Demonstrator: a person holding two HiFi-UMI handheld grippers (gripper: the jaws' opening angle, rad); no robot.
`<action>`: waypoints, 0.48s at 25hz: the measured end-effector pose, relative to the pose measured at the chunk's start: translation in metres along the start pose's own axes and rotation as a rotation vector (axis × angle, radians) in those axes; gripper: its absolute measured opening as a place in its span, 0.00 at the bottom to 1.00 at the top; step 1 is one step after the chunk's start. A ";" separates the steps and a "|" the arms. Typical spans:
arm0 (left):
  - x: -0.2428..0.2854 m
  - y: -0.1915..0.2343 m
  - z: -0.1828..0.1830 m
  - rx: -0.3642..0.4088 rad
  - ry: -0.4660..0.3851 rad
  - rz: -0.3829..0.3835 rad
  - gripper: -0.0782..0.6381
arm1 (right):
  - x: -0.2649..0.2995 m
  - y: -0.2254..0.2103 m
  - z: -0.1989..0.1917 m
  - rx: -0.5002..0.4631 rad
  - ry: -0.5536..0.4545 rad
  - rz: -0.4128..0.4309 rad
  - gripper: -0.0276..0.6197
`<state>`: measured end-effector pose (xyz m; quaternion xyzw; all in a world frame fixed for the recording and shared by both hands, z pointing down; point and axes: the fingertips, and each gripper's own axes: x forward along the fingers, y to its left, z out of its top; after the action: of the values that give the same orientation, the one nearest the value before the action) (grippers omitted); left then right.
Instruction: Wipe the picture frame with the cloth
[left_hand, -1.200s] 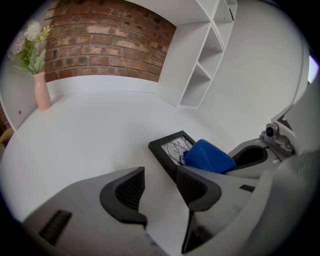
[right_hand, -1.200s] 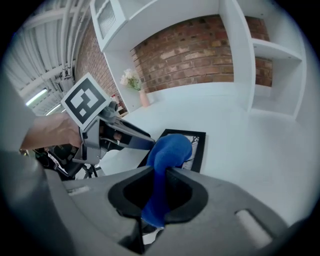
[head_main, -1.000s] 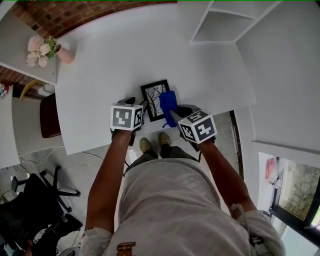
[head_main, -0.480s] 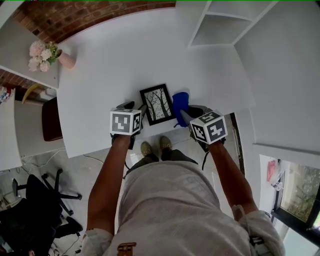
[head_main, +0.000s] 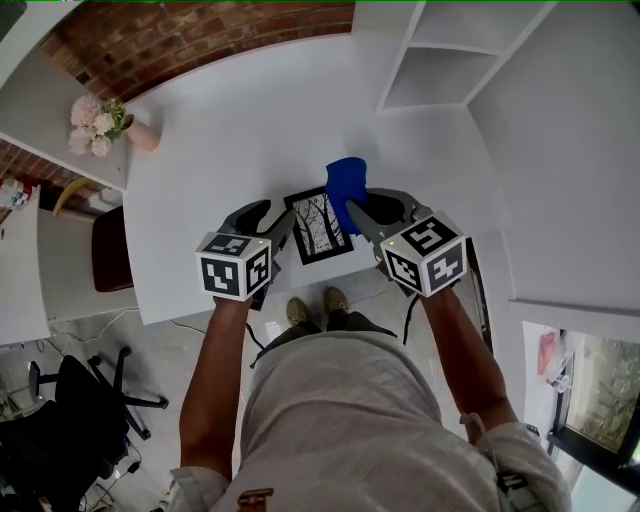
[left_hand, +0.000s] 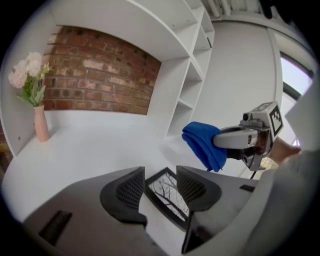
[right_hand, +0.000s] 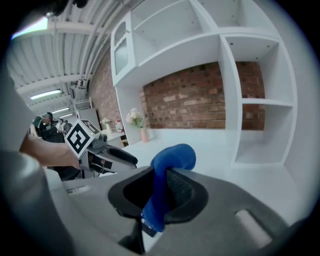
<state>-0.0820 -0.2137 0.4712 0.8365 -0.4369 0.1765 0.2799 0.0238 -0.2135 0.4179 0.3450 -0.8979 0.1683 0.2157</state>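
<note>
A black picture frame (head_main: 318, 226) with a tree print is at the near edge of the white desk (head_main: 250, 110). My left gripper (head_main: 274, 222) is at the frame's left edge. In the left gripper view the picture frame (left_hand: 167, 192) sits tilted between the pads, and the left gripper (left_hand: 161, 182) is shut on it. My right gripper (head_main: 366, 205) is shut on a folded blue cloth (head_main: 345, 183), which hangs above the frame's far right corner. The blue cloth (right_hand: 167, 170) sticks up between the right gripper's (right_hand: 159, 192) pads. The blue cloth (left_hand: 202, 142) hangs apart from the glass.
A pink vase of flowers (head_main: 105, 125) stands on the shelf at the far left. White shelving (head_main: 440, 50) rises at the desk's far right, with a brick wall (head_main: 200, 35) behind. A black office chair (head_main: 80, 400) stands on the floor at the left.
The right gripper carried the cloth off the frame to the right, then forward to its far right corner. The left gripper stayed at the frame's left edge and drew back slightly.
</note>
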 end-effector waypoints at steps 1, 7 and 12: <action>-0.007 -0.002 0.014 0.014 -0.043 -0.003 0.38 | 0.000 0.003 0.013 -0.019 -0.040 0.012 0.12; -0.049 -0.026 0.083 0.087 -0.281 -0.034 0.34 | -0.004 0.020 0.070 -0.105 -0.230 0.052 0.12; -0.082 -0.051 0.119 0.159 -0.456 -0.052 0.24 | -0.015 0.038 0.102 -0.144 -0.382 0.092 0.12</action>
<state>-0.0790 -0.2123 0.3182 0.8852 -0.4516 0.0097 0.1118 -0.0201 -0.2245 0.3172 0.3131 -0.9469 0.0449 0.0577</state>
